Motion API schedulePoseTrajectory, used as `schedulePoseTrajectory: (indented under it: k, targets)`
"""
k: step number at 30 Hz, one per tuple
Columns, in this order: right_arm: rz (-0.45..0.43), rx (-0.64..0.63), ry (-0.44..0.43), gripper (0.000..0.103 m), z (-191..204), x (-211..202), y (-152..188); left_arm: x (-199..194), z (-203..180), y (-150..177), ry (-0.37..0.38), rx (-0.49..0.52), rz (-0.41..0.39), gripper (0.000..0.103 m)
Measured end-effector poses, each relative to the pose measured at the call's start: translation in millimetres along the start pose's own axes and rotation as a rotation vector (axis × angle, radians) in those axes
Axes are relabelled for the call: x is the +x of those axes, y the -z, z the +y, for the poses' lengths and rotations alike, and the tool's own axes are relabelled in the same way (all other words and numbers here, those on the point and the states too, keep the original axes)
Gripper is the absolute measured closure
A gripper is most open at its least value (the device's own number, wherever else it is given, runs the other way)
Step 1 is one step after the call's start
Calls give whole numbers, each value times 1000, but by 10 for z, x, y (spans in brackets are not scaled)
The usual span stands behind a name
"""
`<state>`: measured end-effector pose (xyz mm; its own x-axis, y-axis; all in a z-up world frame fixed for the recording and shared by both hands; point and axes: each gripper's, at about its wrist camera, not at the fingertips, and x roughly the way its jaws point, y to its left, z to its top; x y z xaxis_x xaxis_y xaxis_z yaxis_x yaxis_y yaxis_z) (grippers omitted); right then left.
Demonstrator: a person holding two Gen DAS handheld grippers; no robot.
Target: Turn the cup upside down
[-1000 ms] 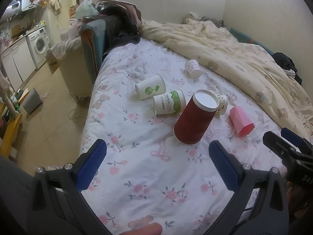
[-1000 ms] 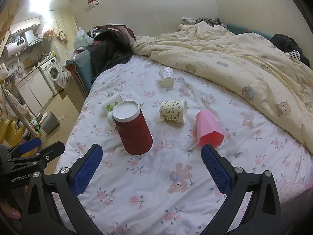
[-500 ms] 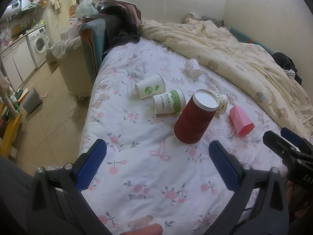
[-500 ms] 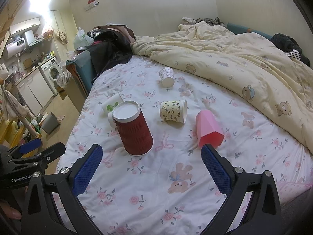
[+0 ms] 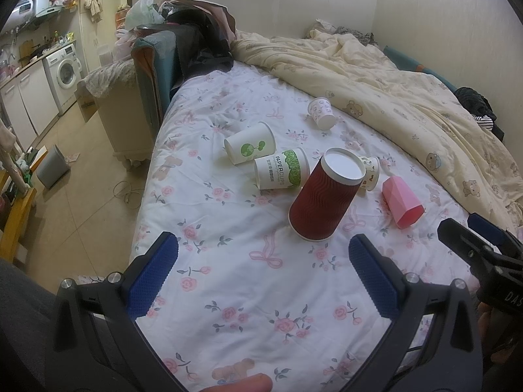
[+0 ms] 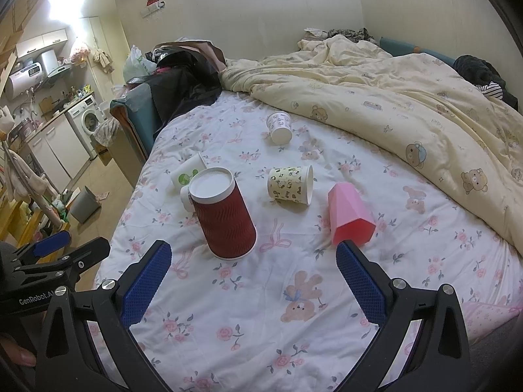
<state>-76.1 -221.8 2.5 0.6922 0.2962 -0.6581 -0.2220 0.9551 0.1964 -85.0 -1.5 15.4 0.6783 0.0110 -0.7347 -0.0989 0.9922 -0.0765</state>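
— Red cup point(image 5: 323, 196): where is it?
— On the floral sheet point(image 5: 228, 261), mouth down, white base up, free of both grippers.
— And the others?
— Pink cup point(image 6: 349, 219), spotted cup point(image 6: 291, 184) and logo cup point(image 5: 281, 168) lie on their sides; insides not visible.
— Grippers?
— Left gripper point(image 5: 261, 274) and right gripper point(image 6: 253, 277) are both spread wide, holding nothing.

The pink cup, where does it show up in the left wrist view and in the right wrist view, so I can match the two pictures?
Left wrist view: the pink cup lies on its side at right of centre, right of the dark red ribbed cup.
Right wrist view: the pink cup lies right of centre, just beyond the right blue pad.
Shared landmark: the dark red ribbed cup, standing mouth down on the floral sheet.
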Motion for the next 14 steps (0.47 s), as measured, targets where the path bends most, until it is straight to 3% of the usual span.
schedulePoseTrajectory:
  k: [14]
  targets:
    - [6,2,-5,0,3,10,26,30,-86,42,10,8,12,0]
